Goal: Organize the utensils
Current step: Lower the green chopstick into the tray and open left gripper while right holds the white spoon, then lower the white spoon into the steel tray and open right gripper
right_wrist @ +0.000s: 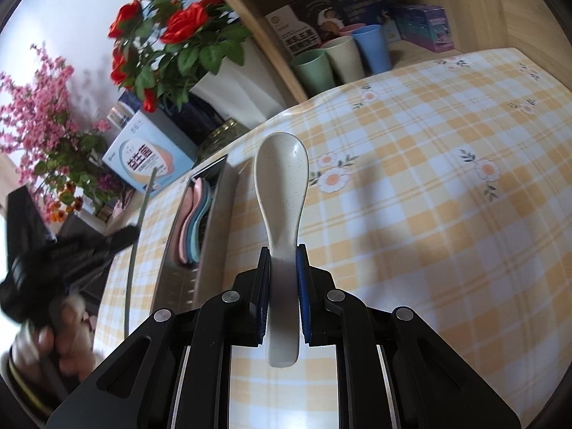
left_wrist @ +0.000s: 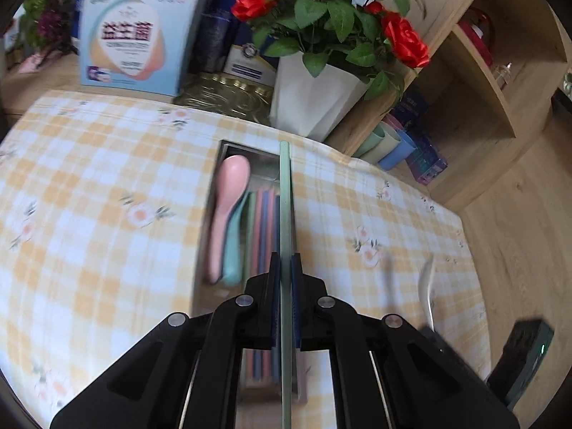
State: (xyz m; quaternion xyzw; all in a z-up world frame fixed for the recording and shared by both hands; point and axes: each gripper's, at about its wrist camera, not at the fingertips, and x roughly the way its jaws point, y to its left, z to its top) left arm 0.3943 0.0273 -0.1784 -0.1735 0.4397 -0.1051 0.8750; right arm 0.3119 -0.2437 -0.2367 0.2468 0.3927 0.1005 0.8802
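Checked yellow tablecloth (left_wrist: 107, 186) carries a steel tray (left_wrist: 262, 159) w/ pink spoon (left_wrist: 228, 207), teal spoon & pastel chopsticks inside. Left gripper (left_wrist: 286, 268) clenched on a pale green chopstick (left_wrist: 285, 193) above tray. Right gripper (right_wrist: 283, 261) grasps speckled cream spoon (right_wrist: 282, 186) right of tray. Tray's near end hidden, blurry

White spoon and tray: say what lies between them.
Only bare checked cloth between the white spoon and the tray, shown in the right wrist view.
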